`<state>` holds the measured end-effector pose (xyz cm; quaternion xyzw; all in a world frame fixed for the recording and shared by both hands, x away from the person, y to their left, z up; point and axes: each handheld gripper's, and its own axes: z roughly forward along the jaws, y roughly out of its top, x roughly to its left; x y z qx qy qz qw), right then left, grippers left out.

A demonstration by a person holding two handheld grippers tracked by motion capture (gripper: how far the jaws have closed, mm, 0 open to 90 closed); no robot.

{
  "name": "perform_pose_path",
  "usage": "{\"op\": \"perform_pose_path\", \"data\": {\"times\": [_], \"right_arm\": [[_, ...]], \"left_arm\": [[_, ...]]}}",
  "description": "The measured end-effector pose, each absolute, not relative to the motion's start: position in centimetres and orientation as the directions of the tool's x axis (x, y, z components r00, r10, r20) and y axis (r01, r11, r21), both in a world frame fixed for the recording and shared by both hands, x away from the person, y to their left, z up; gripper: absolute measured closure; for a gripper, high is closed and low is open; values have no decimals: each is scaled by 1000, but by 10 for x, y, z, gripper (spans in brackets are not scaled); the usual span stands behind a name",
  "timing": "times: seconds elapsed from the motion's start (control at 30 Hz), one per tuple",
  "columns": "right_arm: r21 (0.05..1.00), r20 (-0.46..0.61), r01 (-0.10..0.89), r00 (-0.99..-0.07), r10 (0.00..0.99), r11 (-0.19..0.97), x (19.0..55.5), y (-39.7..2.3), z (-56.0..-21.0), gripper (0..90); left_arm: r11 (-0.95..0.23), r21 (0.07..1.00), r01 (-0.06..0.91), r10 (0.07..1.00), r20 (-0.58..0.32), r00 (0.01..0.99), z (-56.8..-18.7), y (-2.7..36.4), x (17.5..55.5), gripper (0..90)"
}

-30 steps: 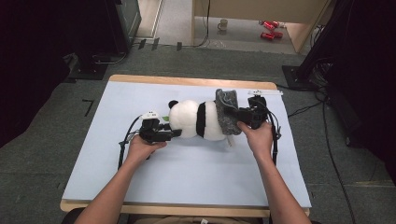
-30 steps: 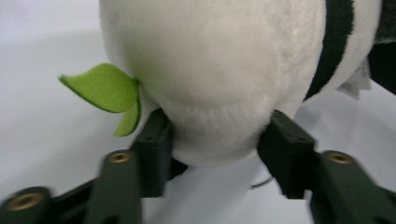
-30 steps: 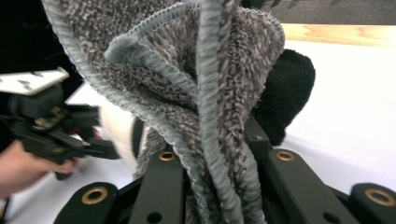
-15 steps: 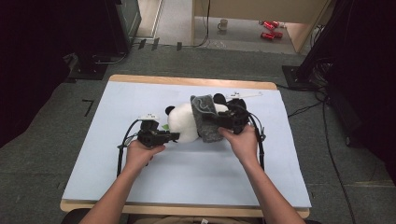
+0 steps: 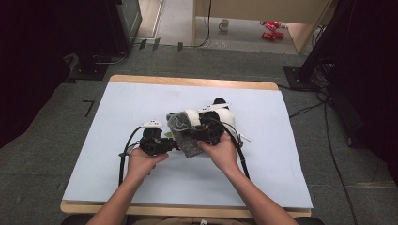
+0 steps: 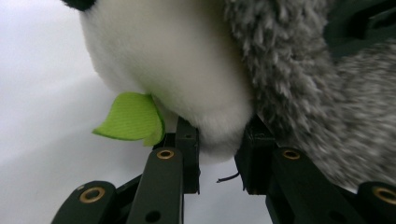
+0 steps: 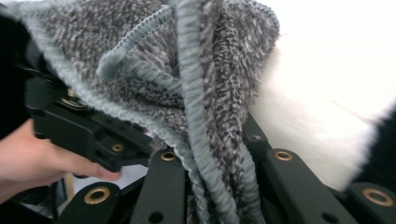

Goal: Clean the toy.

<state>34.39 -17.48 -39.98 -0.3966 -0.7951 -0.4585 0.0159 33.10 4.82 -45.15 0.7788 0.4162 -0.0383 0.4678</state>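
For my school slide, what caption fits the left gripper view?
Left tool pinching a white plush panda beside its green leaf and grey towel.

Plush panda (image 5: 220,115) on pale blue table (image 5: 141,103), grey cloth (image 5: 184,136) draped over it, left hand-held gripper (image 5: 170,144) and right hand-held gripper (image 5: 195,136) meeting at cloth

The plush panda (image 6: 177,70) is creamy white with black patches, and has a bright lime-green leaf (image 6: 133,117) tucked under it. The fuzzy cloth (image 7: 187,84) is mottled grey with a paler blue-grey stitched edge. Both hand-held grippers are black, the left hand-held gripper (image 5: 162,143) and the right hand-held gripper (image 5: 199,136), each with a white bit on top. The counter (image 5: 141,103) is pale blue with a light wood rim, and the floor is dull grey.
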Motion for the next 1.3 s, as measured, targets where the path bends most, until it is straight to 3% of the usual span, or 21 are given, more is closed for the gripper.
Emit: {"op": "perform_pose_path", "data": {"times": [0.3, 0.6, 1.3], "right_arm": [[714, 333, 639, -669, 665, 285, 352, -188, -403, 770], [699, 375, 683, -603, 704, 214, 363, -218, -402, 777], [716, 405, 696, -473, 782, 50, 364, -291, -395, 775]], "left_arm": [[-192, 684, 704, 634, -461, 621, -461, 59, 341, 738], [-173, 677, 715, 619, -490, 614, -465, 67, 352, 741], [-224, 687, 692, 637, -434, 637, -459, 65, 364, 746]]}}
